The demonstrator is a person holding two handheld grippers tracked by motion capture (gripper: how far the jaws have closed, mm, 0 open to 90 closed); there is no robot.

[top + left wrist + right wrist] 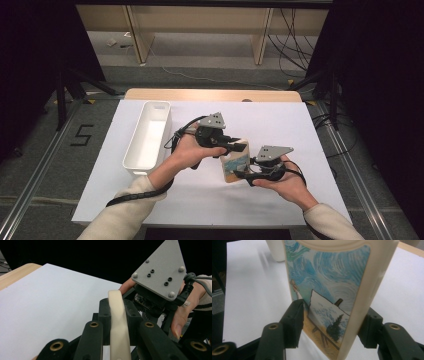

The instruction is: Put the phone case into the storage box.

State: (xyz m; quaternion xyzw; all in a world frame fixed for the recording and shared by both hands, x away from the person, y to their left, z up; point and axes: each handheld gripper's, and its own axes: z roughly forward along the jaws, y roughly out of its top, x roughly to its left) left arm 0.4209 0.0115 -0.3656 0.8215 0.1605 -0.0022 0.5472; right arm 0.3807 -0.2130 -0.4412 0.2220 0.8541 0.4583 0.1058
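A cream box (pixel 235 162) with a blue swirly painting of an easel on its face (pixel 332 277) is held upright just above the white table cover (pixel 290 125). My left gripper (pixel 239 146) comes in from the left and is shut on the box's cream top edge (pixel 116 320), which runs between its jaws (pixel 117 303). My right gripper (pixel 240 174) comes in from the right, lower down, and its jaws (pixel 333 325) press on both sides of the box's body. The right gripper's grey plate (pixel 160 270) and the hand holding it show behind the edge.
A long white bin (pixel 149 135) lies on the left part of the cover, empty as far as I can see. The wooden table edge (pixel 210 94) runs along the back. Bare cover lies to the right and front of the hands.
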